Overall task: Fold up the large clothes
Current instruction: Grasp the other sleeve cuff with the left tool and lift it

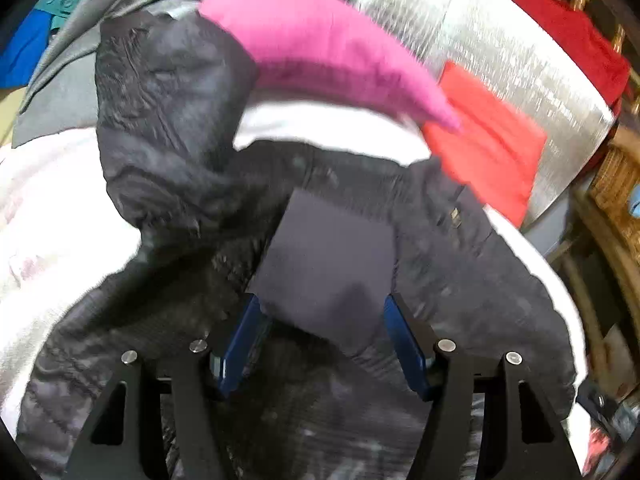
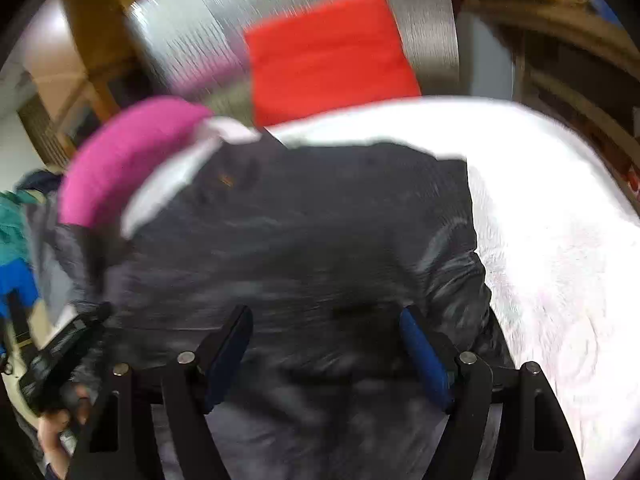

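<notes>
A dark padded jacket [image 1: 180, 168] lies on a white fluffy blanket [image 1: 48, 208]; it also fills the middle of the right wrist view [image 2: 304, 224]. My left gripper [image 1: 322, 304] is open, its blue-padded fingers [image 1: 244, 336] astride a fold of the jacket. My right gripper [image 2: 326, 320] is open just above the jacket's body, with dark fabric between its fingers [image 2: 424, 356]. The left gripper [image 2: 60, 352] and the hand holding it show at the lower left of the right wrist view. Both views are motion-blurred.
A pink cushion [image 1: 320, 48] and a red folded cloth [image 1: 488, 140] lie beyond the jacket, against a silver foil mat [image 1: 500, 40]. Grey, teal and blue clothes [image 1: 36, 32] are piled at the left. Wooden furniture [image 2: 560, 60] stands behind the white blanket [image 2: 560, 240].
</notes>
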Tool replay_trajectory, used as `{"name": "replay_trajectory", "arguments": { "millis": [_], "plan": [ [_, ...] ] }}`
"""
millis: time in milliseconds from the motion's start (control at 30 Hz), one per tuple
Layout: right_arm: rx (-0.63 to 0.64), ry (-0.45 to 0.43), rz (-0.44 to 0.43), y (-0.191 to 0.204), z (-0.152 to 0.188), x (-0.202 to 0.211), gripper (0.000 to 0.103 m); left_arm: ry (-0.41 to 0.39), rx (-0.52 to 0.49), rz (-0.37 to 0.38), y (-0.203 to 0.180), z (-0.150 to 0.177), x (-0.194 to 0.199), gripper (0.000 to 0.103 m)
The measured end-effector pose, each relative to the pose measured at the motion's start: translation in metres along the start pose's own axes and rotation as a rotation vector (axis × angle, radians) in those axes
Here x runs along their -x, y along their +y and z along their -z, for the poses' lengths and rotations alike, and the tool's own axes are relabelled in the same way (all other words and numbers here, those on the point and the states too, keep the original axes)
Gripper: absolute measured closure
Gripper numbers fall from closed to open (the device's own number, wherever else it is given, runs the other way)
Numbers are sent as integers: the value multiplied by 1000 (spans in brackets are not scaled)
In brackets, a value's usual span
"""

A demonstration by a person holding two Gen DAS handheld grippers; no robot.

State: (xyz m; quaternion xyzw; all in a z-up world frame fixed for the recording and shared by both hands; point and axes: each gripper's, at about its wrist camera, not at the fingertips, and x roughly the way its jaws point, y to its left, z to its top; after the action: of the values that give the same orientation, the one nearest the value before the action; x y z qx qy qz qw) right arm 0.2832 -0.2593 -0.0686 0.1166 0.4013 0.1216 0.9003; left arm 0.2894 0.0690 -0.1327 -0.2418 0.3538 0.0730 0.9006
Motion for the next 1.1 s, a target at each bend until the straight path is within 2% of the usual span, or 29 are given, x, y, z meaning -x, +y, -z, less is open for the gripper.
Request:
{"name": "replay_trajectory", "arguments": {
  "millis": [167, 300, 333, 433, 500, 567, 700, 867, 1100],
  "plan": [
    [-72, -127, -123, 27, 53, 59, 18, -14, 80, 115, 10, -17, 41, 29],
    [-70, -131, -177, 52, 114, 70, 18, -29, 137, 203, 38, -31, 78, 26],
    [-55, -126, -179, 55, 123, 70, 18, -37, 141, 205, 50, -36, 84, 24],
    [49, -110, -161, 75, 150, 59, 18, -39, 135, 148, 95, -61, 91, 23],
    [85, -89, -165, 78, 160, 51, 18, -56, 141, 75, 130, -87, 90, 23],
    [82, -81, -174, 75, 161, 48, 18, -78, 153, -19, 166, -121, 77, 23],
    [19, -20, -191, 61, 164, 28, 17, -51, 236, -146, 223, -181, 37, 23],
    [39, -23, -197, 62, 167, 24, 13, -86, 268, -194, 257, -243, -10, 23],
    [60, -24, -198, 67, 168, 22, 10, -100, 276, -244, 273, -283, -55, 24]
  ]
}}
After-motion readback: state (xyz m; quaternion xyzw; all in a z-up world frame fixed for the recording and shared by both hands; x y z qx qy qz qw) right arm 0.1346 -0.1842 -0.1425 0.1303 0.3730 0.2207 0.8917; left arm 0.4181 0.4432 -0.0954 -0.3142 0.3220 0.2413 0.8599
